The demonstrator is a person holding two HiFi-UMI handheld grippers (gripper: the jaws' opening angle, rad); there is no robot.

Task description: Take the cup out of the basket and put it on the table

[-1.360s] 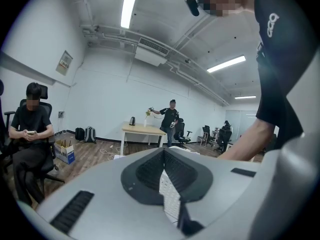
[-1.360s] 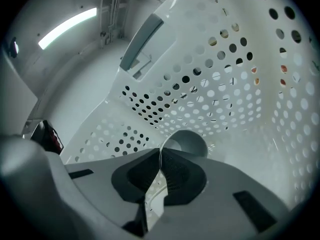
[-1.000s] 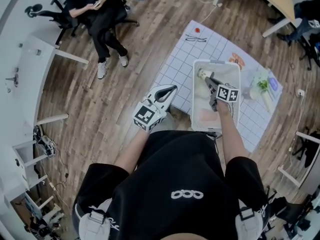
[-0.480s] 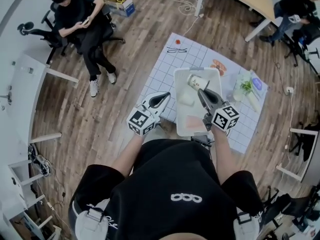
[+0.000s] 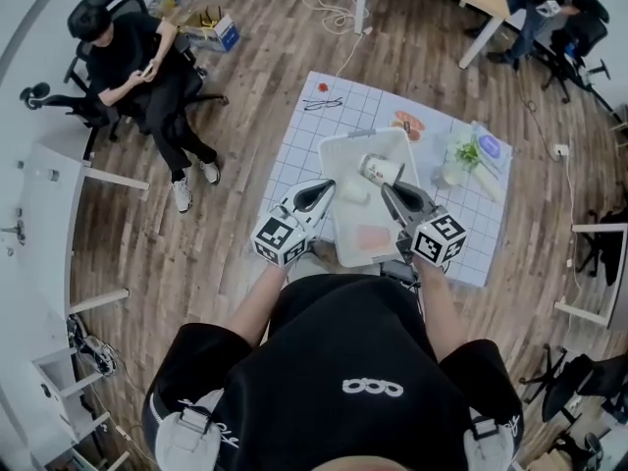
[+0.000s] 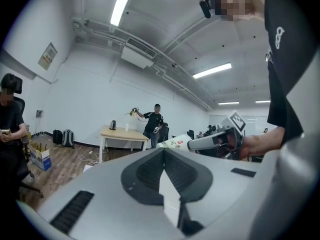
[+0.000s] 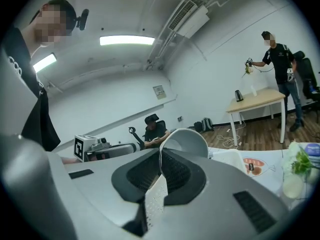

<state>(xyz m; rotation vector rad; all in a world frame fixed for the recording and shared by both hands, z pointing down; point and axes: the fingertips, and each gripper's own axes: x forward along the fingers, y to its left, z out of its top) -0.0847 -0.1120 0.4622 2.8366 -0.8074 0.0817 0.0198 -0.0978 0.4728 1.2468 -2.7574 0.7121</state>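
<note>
Head view: the left gripper (image 5: 319, 192) hangs with jaws together and empty just left of the white basket (image 5: 359, 136), while the right gripper (image 5: 390, 188) is clamped on the rim of the paper cup (image 5: 381, 171) — the cup is tipped on its side, long axis roughly level, held above the basket's far half. The right hand looks the one to set it down. Bare squared table (image 5: 294, 140) lies to the cup's left, a glass of greens (image 5: 459, 157) crowds the right end, and wooden floor (image 5: 196, 243) surrounds it.

A person (image 5: 142, 67) sits in an office chair (image 5: 69, 101).
</note>
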